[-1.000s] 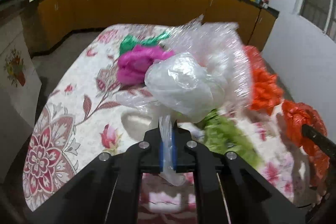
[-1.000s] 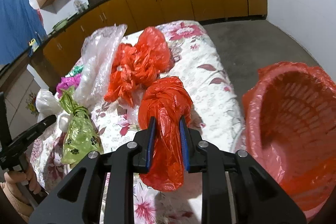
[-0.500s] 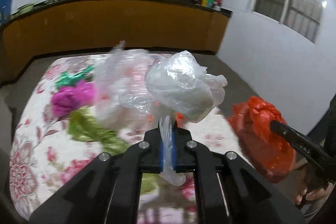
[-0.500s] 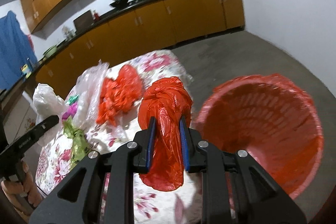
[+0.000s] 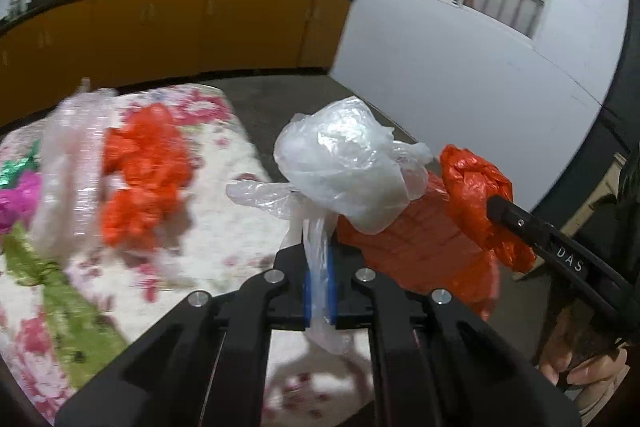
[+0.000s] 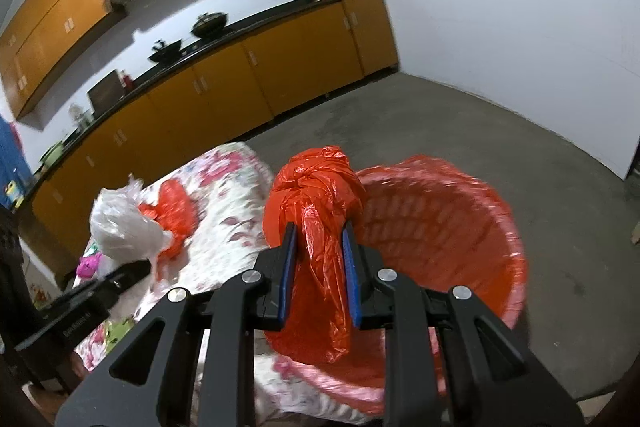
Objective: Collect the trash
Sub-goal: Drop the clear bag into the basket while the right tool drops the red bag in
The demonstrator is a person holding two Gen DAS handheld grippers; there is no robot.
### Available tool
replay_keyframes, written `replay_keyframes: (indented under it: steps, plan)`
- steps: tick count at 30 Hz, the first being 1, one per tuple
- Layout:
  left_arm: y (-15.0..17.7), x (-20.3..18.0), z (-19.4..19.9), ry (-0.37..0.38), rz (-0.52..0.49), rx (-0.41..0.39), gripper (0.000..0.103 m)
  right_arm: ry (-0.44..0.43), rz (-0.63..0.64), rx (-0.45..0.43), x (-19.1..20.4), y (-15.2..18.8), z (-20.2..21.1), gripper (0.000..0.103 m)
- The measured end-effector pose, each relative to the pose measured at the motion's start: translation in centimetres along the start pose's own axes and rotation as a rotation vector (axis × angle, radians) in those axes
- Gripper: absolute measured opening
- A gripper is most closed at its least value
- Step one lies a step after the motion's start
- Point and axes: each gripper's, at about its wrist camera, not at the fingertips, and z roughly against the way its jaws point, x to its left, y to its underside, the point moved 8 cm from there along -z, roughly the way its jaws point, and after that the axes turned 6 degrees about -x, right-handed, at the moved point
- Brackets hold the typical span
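Red knotted bag (image 6: pixel 316 203): pinched by the right gripper (image 6: pixel 319 267), beside the red basket (image 6: pixel 460 227) rim.
White bag (image 5: pixel 344 171): pinched (by its tail) in the left gripper (image 5: pixel 319 287), above the floral table (image 5: pixel 224 227) edge.

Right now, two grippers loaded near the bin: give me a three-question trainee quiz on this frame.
1. True or false: the left gripper is shut on a knotted red plastic bag.
2. Which thing does the right gripper hold? A) crumpled clear plastic bag B) knotted red plastic bag C) green wrapper
3. Fill in: beside the flowered tablecloth stands a red plastic ____ with latticed walls.

Key
1. False: it is shut on the tail of the crumpled clear plastic bag.
2. B
3. basket
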Motion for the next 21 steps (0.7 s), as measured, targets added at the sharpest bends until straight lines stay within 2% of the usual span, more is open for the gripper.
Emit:
replay_keyframes:
  steps: [8, 17, 19, 21]
  plan:
    - [0.2, -4.9, -3.4, 0.095, -0.029, 0.046, 0.008, 0.046, -0.059, -0.032, -3.5, -1.0, 0.6, 0.023]
    - [0.8, -8.0, -6.5, 0.145, -0.034, 0.1, 0.009, 0.048, -0.115, -0.035, -5.5, -1.5, 0.2, 0.025]
    - [1.0, -8.3, -7.0, 0.149, -0.036, 0.108, 0.018, 0.04, -0.133, -0.033, -5.6, -1.5, 0.1, 0.027]
    - [1.4, -8.4, -7.5, 0.149, -0.034, 0.118, 0.033, 0.038, -0.144, -0.032, -5.8, -1.6, 0.0, 0.03]
